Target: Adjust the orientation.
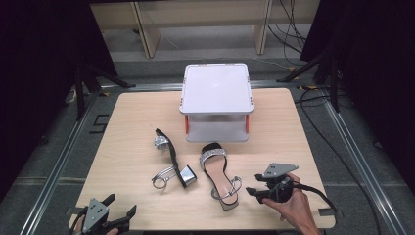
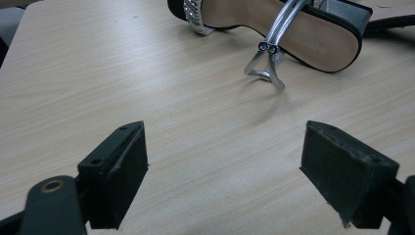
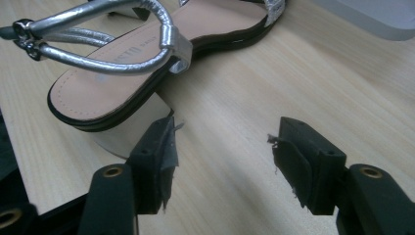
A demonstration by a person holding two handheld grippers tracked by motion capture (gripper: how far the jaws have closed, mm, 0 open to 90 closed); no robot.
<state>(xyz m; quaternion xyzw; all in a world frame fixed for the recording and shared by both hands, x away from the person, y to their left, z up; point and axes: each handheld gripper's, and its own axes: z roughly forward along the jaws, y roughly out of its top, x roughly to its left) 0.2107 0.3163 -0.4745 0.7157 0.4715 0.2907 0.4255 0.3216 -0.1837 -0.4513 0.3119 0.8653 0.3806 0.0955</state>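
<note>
Sandals lie in a pair on the middle of the tabletop [image 1: 127,127]. 1 sandal [image 1: 219,172] sits upright on its sole, toe with a sparkly band toward the far side, silver ankle strap and block heel toward the person. The other sandal [image 1: 171,159] rests tipped on its side just to the left, black sole edge showing, heel block near the first sandal, silver strap loop [image 1: 164,177] spread on the wood.

Behind both stands a white 2-tier rack [image 1: 216,100] with orange posts, its lower shelf facing the sandals.

Held in a hand [image 1: 293,208], the right gripper [image 1: 257,185] sits just right of the upright sandal's heel. Its fingers [image 3: 159,156] stand apart with nothing between them; in the right gripper view 1 of them is very close to the pale heel block [image 3: 132,127], contact unclear.

At the near left corner, well apart from the sandals, the left gripper [image 1: 121,208] has its fingers [image 2: 120,171] spread wide and empty above bare wood, pointing toward the tipped sandal's strap.
</note>
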